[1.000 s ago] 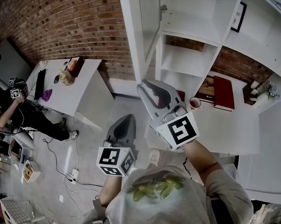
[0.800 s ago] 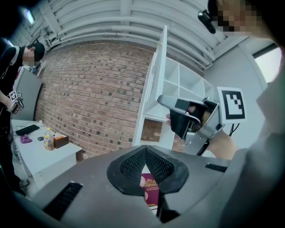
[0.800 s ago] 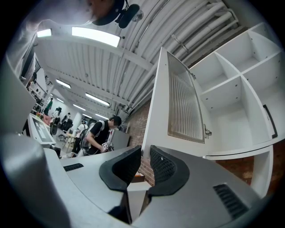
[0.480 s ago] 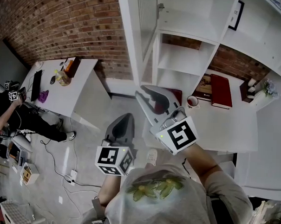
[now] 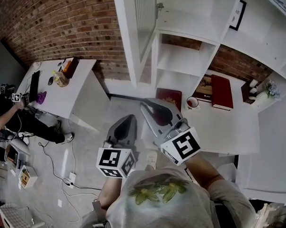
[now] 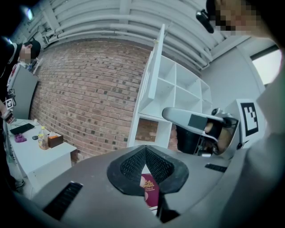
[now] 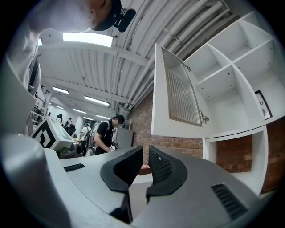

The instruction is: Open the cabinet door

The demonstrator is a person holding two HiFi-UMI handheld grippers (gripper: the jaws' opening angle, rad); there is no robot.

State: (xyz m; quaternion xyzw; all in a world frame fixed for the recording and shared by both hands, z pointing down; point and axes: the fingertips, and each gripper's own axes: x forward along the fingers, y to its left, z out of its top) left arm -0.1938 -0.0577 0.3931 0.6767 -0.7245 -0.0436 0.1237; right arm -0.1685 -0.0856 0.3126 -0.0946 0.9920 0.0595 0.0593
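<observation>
The cabinet door [image 5: 143, 21] is hanging open at top centre; below, the empty right gripper [image 5: 147, 105] is narrowing its jaws, the left gripper [image 5: 128, 119] sitting closed.

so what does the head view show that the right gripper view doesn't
Only the head view: the red hardcover book and white mug on the white desk. Only the right gripper view: ceiling strip lights and the right tool's jaws, just closing to a narrow gap with nothing between. Both: the open white slatted cabinet door and the red brick wall.
</observation>
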